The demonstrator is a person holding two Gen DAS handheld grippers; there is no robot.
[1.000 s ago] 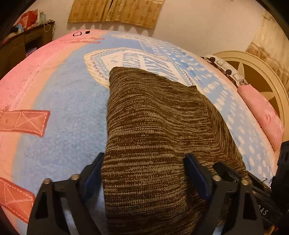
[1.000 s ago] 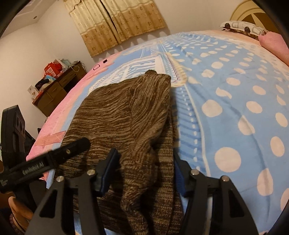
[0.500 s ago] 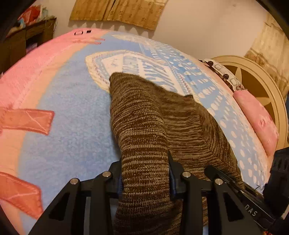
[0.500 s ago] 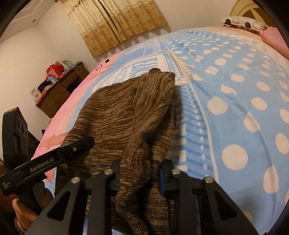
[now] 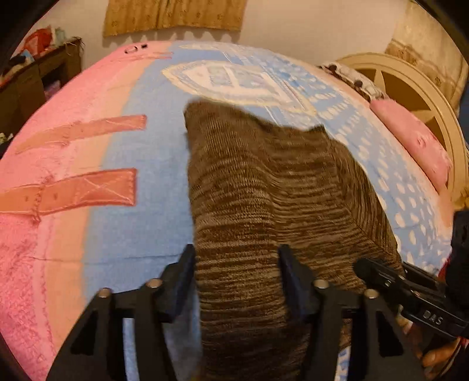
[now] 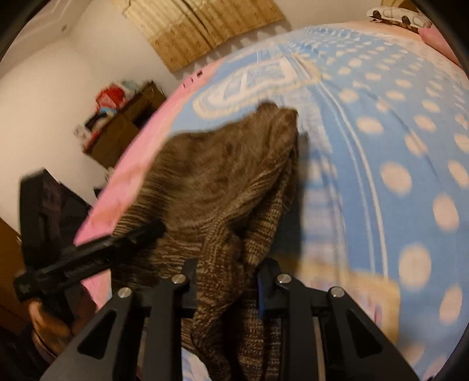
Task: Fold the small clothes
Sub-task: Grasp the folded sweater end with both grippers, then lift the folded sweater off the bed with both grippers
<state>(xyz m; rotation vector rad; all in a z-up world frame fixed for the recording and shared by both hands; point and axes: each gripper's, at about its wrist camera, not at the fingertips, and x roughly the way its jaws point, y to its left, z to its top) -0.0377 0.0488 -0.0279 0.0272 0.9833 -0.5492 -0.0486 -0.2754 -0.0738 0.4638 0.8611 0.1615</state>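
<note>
Left wrist view: left gripper (image 5: 236, 266) at 6 o'clock, jaws opening, near edge of knit (image 5: 263, 187) bunched between the fingers (image 5: 184, 269) and touching both pads, so clamped on cloth as far as seen. Brown marled knit spread from 6 o'clock up to centre, far corners at 12 and 1 o'clock, lying on the blanket (image 5: 140, 228). Blanket blue in the middle, pink band with darker pink straps at 9 o'clock, white dots at 3 o'clock. Right gripper's black finger at 4 o'clock, touching the knit's right edge. Pink pillow (image 5: 410, 140) at 2 o'clock, cream headboard (image 5: 416, 88) behind it. Curtain (image 5: 173, 13) at 12 o'clock, dark cabinet (image 5: 35, 79) at 10 o'clock. Right wrist view, blurred: right gripper (image 6: 227, 281) at 6 o'clock, jaws opening, a thick fold of knit (image 6: 222, 181) pinched between the fingers (image 6: 265, 281), pads pressed on cloth. Knit rising from the jaws to centre, far corner at 12 o'clock, its right edge hanging in folds above the dotted blue blanket (image 6: 395, 146). Left gripper (image 6: 88, 255) at 9 o'clock, black, one finger tip against the knit's left side; jaw state not readable from here. Hand (image 6: 49, 325) under it at 8 o'clock. Curtain (image 6: 199, 26) at 12 o'clock, cluttered cabinet (image 6: 117, 129) at 10 o'clock.
</note>
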